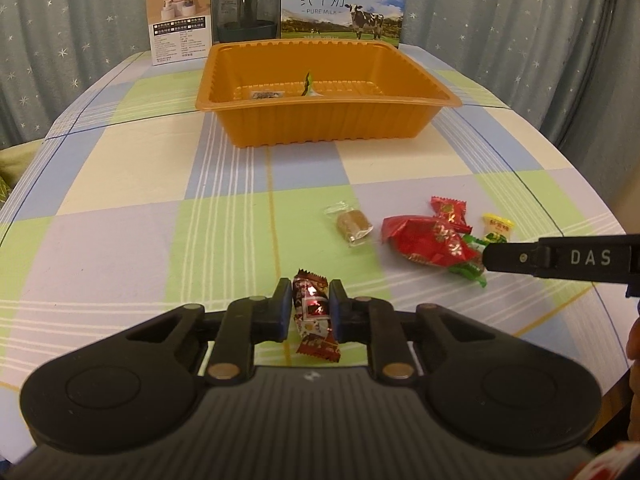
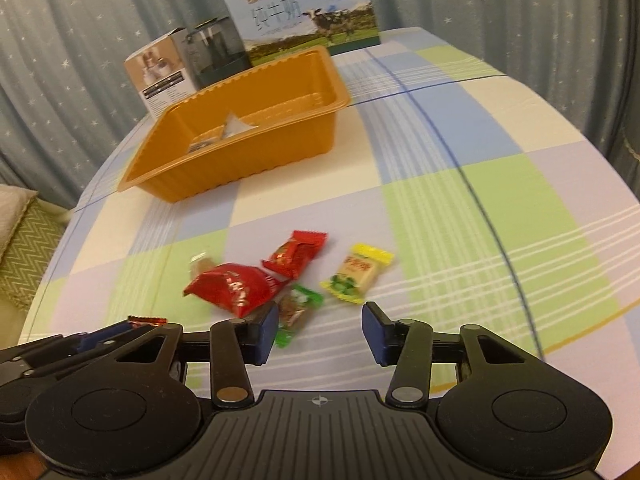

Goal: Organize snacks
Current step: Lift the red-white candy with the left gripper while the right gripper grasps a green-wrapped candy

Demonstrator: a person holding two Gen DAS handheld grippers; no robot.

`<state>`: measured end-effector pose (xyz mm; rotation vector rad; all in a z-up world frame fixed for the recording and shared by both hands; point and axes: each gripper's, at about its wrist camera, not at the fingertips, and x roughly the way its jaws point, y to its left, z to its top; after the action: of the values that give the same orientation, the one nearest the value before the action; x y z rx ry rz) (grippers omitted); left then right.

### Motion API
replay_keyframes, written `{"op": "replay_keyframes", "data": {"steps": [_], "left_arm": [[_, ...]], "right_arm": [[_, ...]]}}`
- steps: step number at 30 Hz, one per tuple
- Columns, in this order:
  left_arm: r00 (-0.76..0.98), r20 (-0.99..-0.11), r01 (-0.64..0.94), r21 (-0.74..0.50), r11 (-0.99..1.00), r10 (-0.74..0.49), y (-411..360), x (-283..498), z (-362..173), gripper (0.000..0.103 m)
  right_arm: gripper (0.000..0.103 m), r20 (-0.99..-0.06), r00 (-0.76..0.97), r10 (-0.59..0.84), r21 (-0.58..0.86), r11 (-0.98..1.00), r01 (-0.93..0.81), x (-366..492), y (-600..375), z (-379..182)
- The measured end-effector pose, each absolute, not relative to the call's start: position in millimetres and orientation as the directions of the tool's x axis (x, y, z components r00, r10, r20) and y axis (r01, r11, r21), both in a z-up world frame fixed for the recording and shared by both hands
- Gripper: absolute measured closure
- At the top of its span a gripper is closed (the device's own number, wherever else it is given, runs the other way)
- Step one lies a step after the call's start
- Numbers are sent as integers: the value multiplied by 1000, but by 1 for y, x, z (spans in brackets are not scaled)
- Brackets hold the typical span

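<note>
My left gripper (image 1: 310, 294) is shut on a dark red wrapped candy (image 1: 314, 316) just above the checked cloth. An orange tray (image 1: 320, 105) stands beyond it and holds two small packets (image 1: 266, 94). To the right lie a clear-wrapped brown candy (image 1: 352, 224), a big red packet (image 1: 424, 240), a small red candy (image 1: 448, 210) and a yellow candy (image 1: 496, 228). My right gripper (image 2: 320, 320) is open low over the table. A green-wrapped candy (image 2: 298, 312) lies between its jaws, against the left pad. The yellow candy (image 2: 358, 272) and the red packet (image 2: 236, 284) lie just ahead of it.
A milk carton (image 1: 340, 4), a white product box (image 1: 180, 20) and a dark jar (image 1: 246, 8) stand behind the tray. Curtains hang all round. The table drops off at left and right. A person's hand (image 1: 634, 360) shows at the right edge.
</note>
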<state>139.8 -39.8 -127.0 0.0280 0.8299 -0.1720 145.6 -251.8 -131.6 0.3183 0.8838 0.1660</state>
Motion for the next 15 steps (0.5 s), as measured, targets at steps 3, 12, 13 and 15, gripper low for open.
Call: {"op": "replay_keyframes", "data": {"steps": [3, 12, 13, 15], "left_arm": [[668, -731, 174, -29, 984, -140, -40, 139, -128, 85], [665, -736, 195, 4, 981, -129, -37, 132, -139, 66], [664, -737, 199, 8, 980, -129, -36, 131, -140, 66], [665, -735, 204, 12, 979, -129, -35, 130, -141, 65]], "right_arm": [[56, -734, 620, 277, 338, 941, -20, 150, -245, -134], [56, -744, 615, 262, 293, 955, -52, 158, -226, -142], [56, -744, 617, 257, 285, 957, -55, 159, -224, -142], [58, -746, 620, 244, 263, 963, -62, 160, -221, -143]]}}
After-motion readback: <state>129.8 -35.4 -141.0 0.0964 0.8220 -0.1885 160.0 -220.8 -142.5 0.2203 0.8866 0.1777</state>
